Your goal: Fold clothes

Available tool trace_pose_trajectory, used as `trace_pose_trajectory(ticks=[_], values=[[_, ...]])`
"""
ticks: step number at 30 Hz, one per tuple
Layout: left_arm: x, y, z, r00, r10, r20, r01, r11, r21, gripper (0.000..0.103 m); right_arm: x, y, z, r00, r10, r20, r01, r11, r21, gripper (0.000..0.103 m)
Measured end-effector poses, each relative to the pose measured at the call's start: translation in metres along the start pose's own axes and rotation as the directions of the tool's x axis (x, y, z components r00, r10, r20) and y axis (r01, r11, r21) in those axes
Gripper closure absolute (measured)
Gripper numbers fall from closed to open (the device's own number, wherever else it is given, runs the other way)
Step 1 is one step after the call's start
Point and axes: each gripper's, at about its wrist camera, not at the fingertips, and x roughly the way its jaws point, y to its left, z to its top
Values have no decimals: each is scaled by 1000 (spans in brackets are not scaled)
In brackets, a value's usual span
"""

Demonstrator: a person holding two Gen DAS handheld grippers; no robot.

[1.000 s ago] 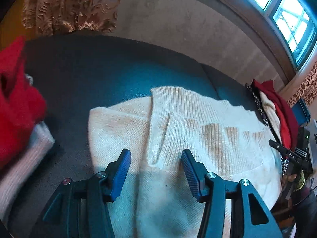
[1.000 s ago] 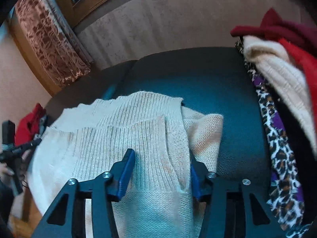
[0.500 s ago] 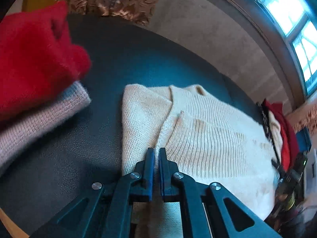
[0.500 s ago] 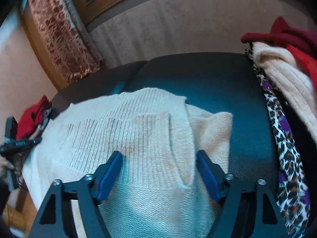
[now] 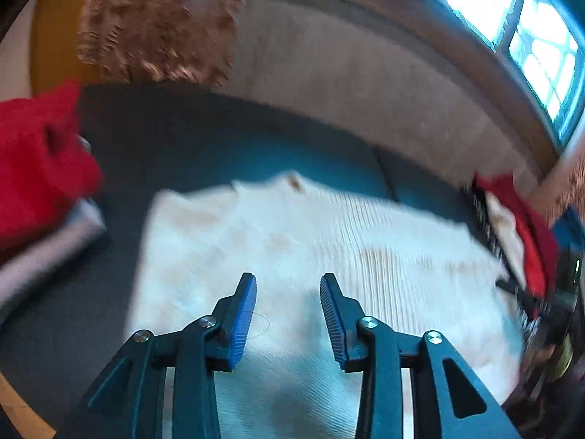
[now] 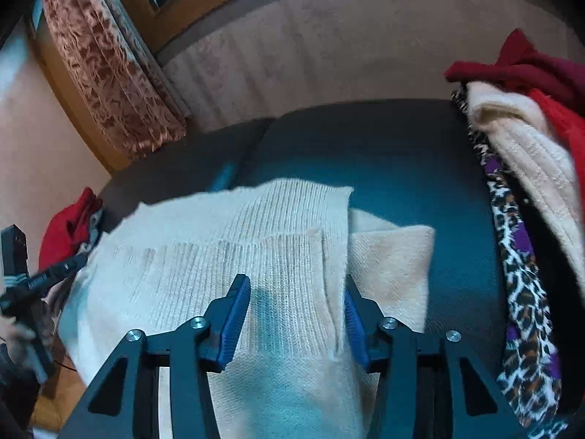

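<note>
- Cream knit sweater (image 5: 292, 248) lies spread flat on the dark sofa seat (image 5: 204, 146); in the right wrist view the same sweater (image 6: 219, 256) fills the centre, a ribbed panel folded over a plainer layer that sticks out at 3 o'clock.
- Left gripper (image 5: 288, 314): jaws parted, nothing between the blue pads. It hangs over the near part of the sweater; whether it touches the knit cannot be told. This view is motion-blurred.
- Right gripper (image 6: 297, 318): jaws spread apart, released, over the folded vertical edge of the ribbed panel. The right pad sits just beside that edge; contact cannot be confirmed.
- Red garment (image 5: 40, 161) at 9 o'clock in the left wrist view, resting on a pale pink folded piece (image 5: 47, 245).
- Pile of clothes (image 6: 530, 190) at 3 o'clock in the right wrist view: dark red, cream, bright red and leopard-print items, beside the sweater but apart from it.
- Patterned curtain (image 6: 106, 73) at 10 o'clock, window (image 5: 512, 18) at 1 o'clock in the left wrist view.
</note>
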Motion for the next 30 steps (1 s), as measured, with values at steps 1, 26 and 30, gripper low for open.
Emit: trace_pose_trajectory(ticks=[1,26,30], values=[[1,-6,-4,1000,-6,-5,6,1000,15,66,6,0,-1,1000,-5,-23,5,1000,-5,53],[12,10,16,1000,-30,0,30,981,190,53,-47,16,-12,991,-76,106,90,987,-135,44],[27,6,20,999,-31,-42,39,978,204,53,-39,31,-4,998,-23,63,35,978,-205,41]])
